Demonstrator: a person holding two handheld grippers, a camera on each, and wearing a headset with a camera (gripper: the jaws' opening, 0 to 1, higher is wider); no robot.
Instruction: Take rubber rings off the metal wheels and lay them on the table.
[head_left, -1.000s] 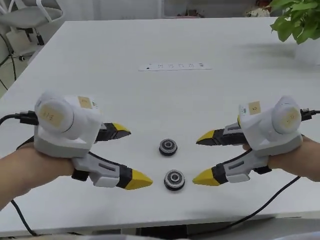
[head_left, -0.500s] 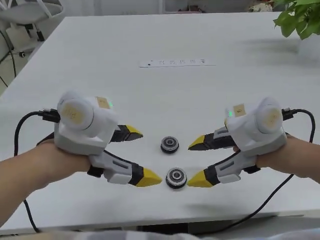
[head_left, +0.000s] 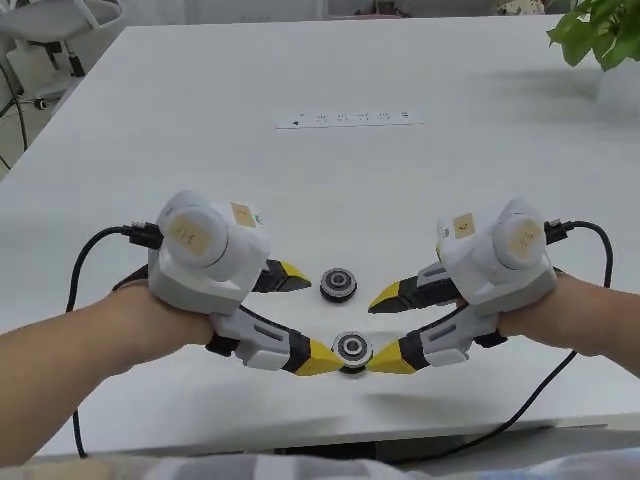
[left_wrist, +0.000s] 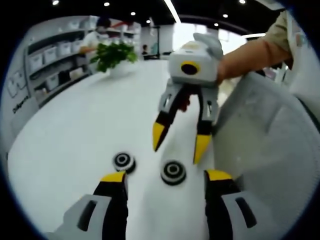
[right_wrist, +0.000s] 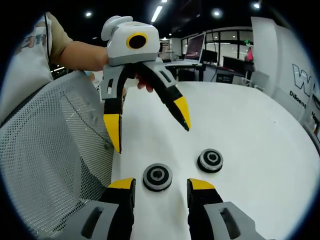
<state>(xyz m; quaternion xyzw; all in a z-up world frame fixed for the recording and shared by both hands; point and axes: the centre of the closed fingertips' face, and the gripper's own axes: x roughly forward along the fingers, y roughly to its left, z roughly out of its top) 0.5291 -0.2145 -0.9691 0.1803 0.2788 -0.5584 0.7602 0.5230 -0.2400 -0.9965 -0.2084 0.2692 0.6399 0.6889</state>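
The left tool (head_left: 315, 320) and right tool (head_left: 382, 330) were both spread, facing each other low over the white surface (head_left: 200, 120). Their near yellow tips flanked the near wheel (head_left: 351, 348), its rubber ring still on, and the far wheel (head_left: 338, 284) lay just beyond. Tan stickers (head_left: 463, 225) on the tools and a printed strip (head_left: 350, 119) farther off bore marks too small to read.

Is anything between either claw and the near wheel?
Nothing visible. The left claw and right claw, both open, flank the near wheel on bare table; the far wheel lies apart, beyond it.
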